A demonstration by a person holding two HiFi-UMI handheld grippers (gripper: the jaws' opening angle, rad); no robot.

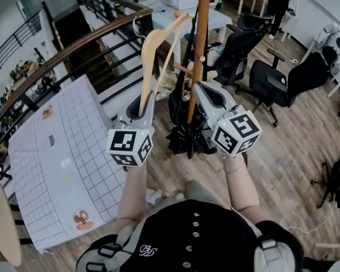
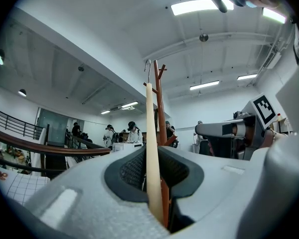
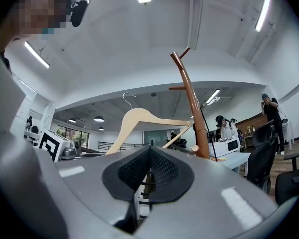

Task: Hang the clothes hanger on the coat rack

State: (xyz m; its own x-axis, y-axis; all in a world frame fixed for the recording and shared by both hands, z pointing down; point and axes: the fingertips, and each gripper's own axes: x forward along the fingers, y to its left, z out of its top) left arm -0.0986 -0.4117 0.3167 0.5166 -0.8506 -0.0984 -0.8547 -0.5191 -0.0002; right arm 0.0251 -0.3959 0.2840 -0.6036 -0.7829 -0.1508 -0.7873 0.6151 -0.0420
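fingers (image 2: 127, 171) of left gripper (image 2: 152, 153) were clamped on one arm end of the wooden hanger (image 2: 150, 128), held upright just beside the coat rack (image 1: 200, 38). right gripper (image 3: 149, 153) was closed on nothing. judged light, stiff, smooth; hook stayed free.

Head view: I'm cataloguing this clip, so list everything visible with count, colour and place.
hanger: one, pale wood, clamped in the left tool, raised beside the rack pole
coat rack: one, brown, centre
gridded tabletop: one, white, left
handrail: one, brown over black bars, upper left
office chairs: two, black, right
floor: one, brown planks, right
left tool: one, grey, shut on the hanger
right tool: one, grey, jaws together, empty, beside the pole
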